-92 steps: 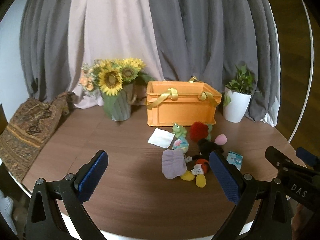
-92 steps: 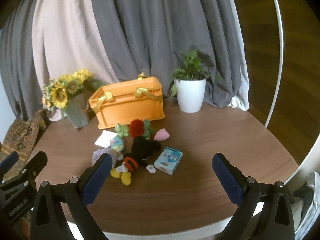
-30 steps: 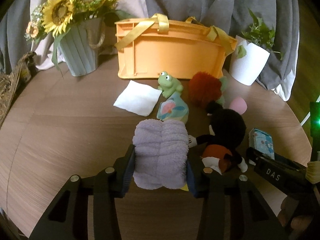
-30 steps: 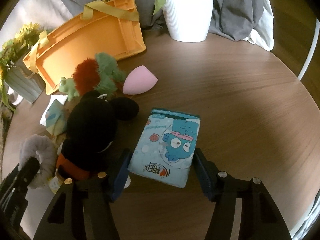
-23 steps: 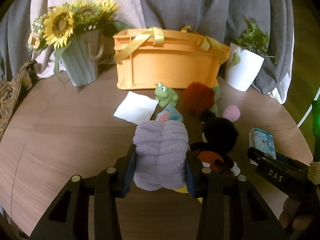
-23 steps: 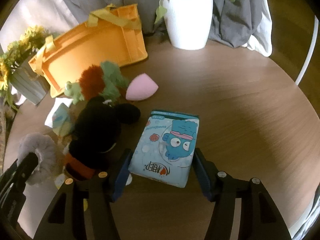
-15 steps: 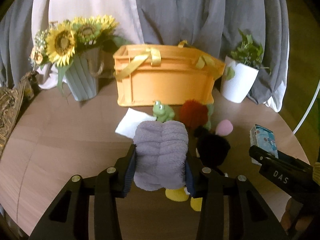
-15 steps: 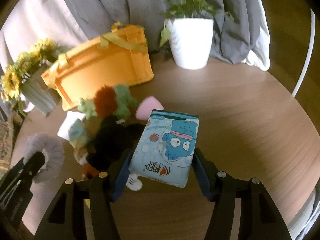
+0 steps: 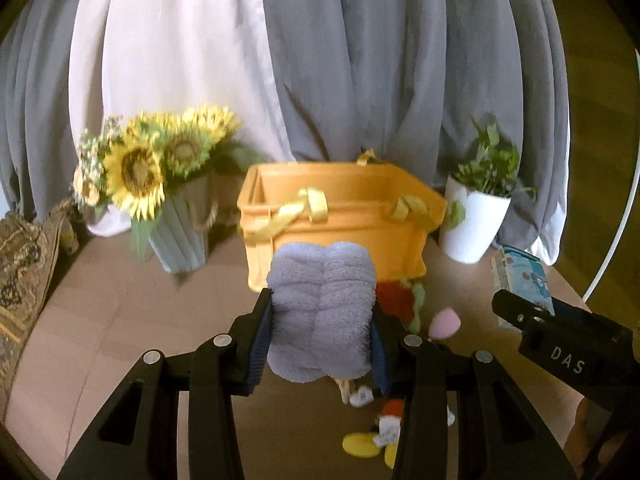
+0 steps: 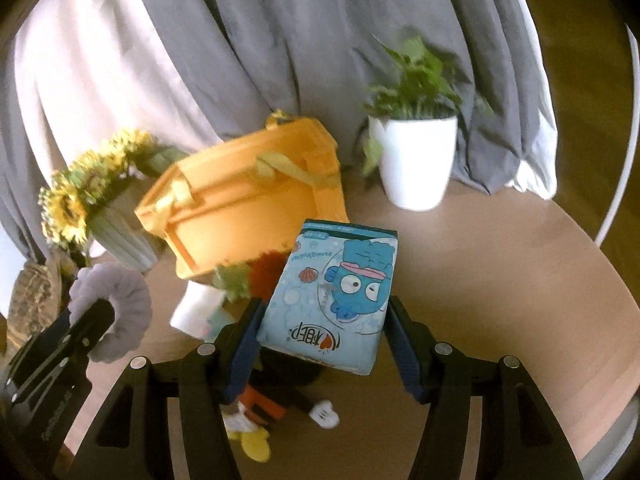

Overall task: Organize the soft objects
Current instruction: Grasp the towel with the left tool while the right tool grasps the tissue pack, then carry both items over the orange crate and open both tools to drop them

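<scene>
Here the left hand-held gripper [image 9: 322, 340] is clamped on a folded lilac fleece cloth [image 9: 322, 312], held above the round wooden worktop [image 9: 100, 320] in front of the orange plastic crate [image 9: 340, 216]. The right hand-held gripper [image 10: 326, 340] grips a pale blue cartoon-printed tissue pack [image 10: 332, 292], also lifted near the crate.

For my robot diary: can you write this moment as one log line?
left gripper: holds purple towel | right gripper: holds tissue pack | both lifted | orange basket: ahead
</scene>
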A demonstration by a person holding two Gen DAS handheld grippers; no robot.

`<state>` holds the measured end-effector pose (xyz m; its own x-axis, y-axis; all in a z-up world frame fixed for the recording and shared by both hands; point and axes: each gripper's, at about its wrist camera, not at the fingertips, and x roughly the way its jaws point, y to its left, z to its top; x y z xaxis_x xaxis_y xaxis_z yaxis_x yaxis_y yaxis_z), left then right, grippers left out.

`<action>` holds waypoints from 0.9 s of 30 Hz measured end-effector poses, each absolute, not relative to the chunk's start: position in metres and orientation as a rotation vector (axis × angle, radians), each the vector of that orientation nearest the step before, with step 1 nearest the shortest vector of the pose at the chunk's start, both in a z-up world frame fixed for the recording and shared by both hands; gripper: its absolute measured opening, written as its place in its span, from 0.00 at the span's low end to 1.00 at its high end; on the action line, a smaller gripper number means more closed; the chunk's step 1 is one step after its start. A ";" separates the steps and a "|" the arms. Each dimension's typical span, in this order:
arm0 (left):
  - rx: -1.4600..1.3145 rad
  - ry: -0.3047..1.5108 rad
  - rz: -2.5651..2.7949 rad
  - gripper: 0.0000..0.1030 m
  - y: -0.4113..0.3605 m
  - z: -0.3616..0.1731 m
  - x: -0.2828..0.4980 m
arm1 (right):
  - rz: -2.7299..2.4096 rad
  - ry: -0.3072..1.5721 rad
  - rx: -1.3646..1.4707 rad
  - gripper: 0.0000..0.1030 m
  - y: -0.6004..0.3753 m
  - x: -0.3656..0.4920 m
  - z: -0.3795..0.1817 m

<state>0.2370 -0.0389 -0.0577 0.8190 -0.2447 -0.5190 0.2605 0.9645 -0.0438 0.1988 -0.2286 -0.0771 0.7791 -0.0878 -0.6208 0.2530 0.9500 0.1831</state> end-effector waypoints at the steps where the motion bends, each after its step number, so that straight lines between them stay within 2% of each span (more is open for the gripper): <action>1: 0.032 0.537 -0.273 0.40 -0.039 -0.054 0.239 | -0.178 0.642 0.265 0.59 -0.228 0.201 -0.074; 15: 0.059 0.386 -0.265 0.40 -0.046 -0.011 0.273 | -0.116 0.513 0.240 0.59 -0.226 0.241 -0.030; 27: 0.076 0.353 -0.259 0.40 -0.051 0.005 0.320 | -0.090 0.433 0.235 0.59 -0.227 0.284 -0.008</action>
<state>0.3203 -0.0511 0.0050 0.9059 -0.2369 -0.3510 0.2634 0.9643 0.0289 0.2836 -0.2273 -0.0083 0.9043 -0.0364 -0.4252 0.1359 0.9691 0.2059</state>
